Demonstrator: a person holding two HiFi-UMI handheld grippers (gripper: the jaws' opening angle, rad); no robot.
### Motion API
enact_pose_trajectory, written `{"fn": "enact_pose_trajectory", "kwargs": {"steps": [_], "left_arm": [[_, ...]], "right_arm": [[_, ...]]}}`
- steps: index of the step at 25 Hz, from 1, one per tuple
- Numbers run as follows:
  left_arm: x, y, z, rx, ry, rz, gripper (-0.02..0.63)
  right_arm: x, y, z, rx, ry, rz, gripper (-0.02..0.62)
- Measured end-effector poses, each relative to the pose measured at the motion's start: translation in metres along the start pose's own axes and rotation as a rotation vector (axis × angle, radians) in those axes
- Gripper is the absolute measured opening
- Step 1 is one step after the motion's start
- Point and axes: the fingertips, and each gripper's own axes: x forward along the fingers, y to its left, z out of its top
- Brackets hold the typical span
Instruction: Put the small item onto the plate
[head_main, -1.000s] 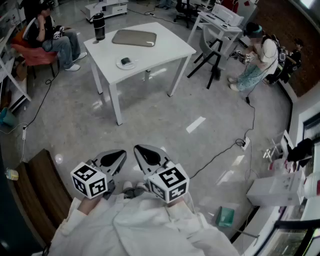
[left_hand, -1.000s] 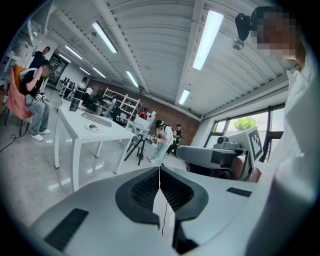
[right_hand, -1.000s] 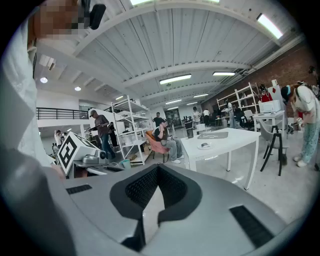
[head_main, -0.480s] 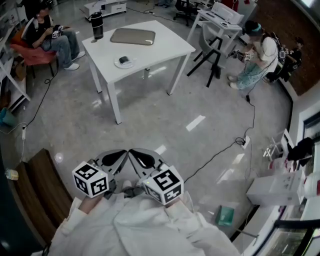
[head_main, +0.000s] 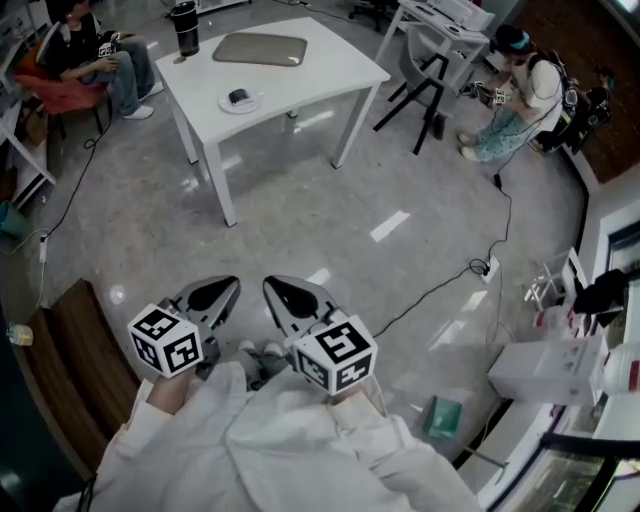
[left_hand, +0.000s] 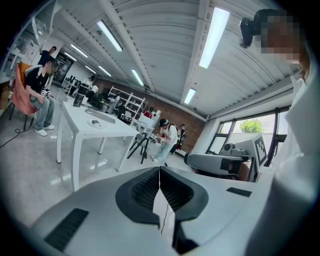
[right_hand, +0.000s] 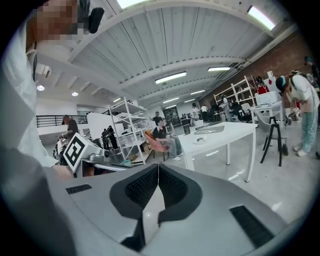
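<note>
Both grippers sit low in the frame, far from the work. The left gripper (head_main: 214, 294) has its jaws pressed together with nothing in them; its own view shows the two pads meeting in a thin seam (left_hand: 160, 171). The right gripper (head_main: 290, 298) is likewise closed and empty (right_hand: 158, 169). The hands that carry them are hidden under white sleeves (head_main: 280, 440), which fill the bottom of the head view and are cut off by its lower edge.

The item (head_main: 237, 96) lies on the plate (head_main: 228, 106), up in the upper left of the frame near the front edge of the white tabletop (head_main: 320, 85). It is only a small dark lump from here, possibly rounded, and too small to say what it is. In the left gripper view the plate (left_hand: 95, 124) is a pale speck at the left; in the right gripper view (right_hand: 200, 140) it sits right of centre.

Behind the plate lies a grey mat (head_main: 262, 48), and at the far left corner stands a dark flask (head_main: 184, 26), its top clipped by the frame edge. A wide stretch of shiny floor (head_main: 300, 230) lies between the grippers and the table.

A seated person (head_main: 95, 55) is at the upper left, partly cut off. A bent-over person (head_main: 515, 95) stands at the upper right beside a black stool (head_main: 432, 95). A cable (head_main: 440, 300) trails across the floor on the right, and a wooden bench (head_main: 75, 370) runs along the lower left.
</note>
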Motion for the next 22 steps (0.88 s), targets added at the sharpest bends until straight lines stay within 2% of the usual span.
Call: {"fn": "enact_pose_trajectory", "kwargs": {"steps": [6,11,18,22], "left_arm": [[0.017,-0.013,-0.015,-0.034,0.012,-0.012,0.012],[0.041,-0.006,-0.006,-0.014,0.031,-0.051,0.012],[0.068,0.049,0.03,0.001,0.049,-0.093,0.012],[0.081,0.099,0.071,-0.002,0.046,-0.103,0.012]], "right_arm": [[-0.008,-0.023,-0.018,0.064,0.033,-0.022,0.015],[0.015,-0.03,-0.009,0.05,0.026,0.002,0.015],[0.08,-0.062,0.01,0.076,0.03,-0.011,0.015],[0.131,-0.082,0.044,0.068,0.016,-0.028,0.015]]}}
